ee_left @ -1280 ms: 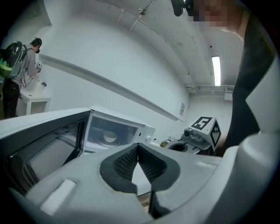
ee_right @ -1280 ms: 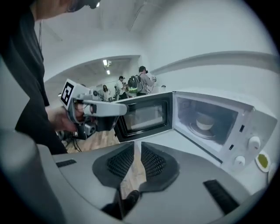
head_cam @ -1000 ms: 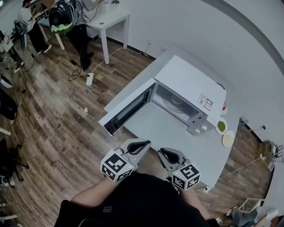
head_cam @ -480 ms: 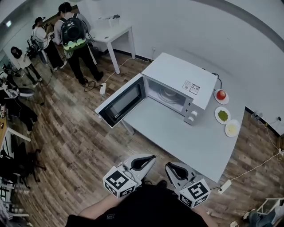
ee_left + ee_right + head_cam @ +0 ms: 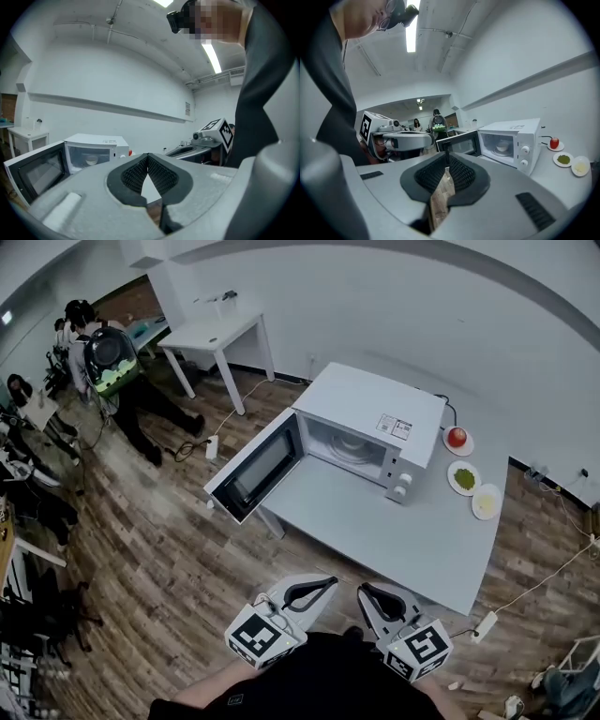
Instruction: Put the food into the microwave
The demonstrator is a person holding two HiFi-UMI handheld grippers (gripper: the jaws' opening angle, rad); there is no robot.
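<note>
The white microwave (image 5: 370, 423) stands on the grey table (image 5: 375, 521) with its door (image 5: 253, 470) swung wide open to the left. To its right lie three small plates: one with a red fruit (image 5: 457, 437), one with green food (image 5: 464, 478), one with pale food (image 5: 486, 502). The right gripper view shows the same microwave (image 5: 511, 140) and red fruit (image 5: 554, 143). Both grippers hang over the floor, short of the table's near edge. My left gripper (image 5: 326, 583) (image 5: 148, 155) is shut and empty. My right gripper (image 5: 366, 589) (image 5: 446, 159) has its jaws closing, almost together, nothing between them.
Several people (image 5: 103, 357) stand at the far left by a white desk (image 5: 211, 334). A power strip (image 5: 485, 622) with its cable lies on the wood floor at the table's right corner. The open door juts out past the table's left edge.
Both grippers have drawn back from the table's near edge and now hang over the floor. The microwave and plates sit farther off in the head view; all three plates show.
</note>
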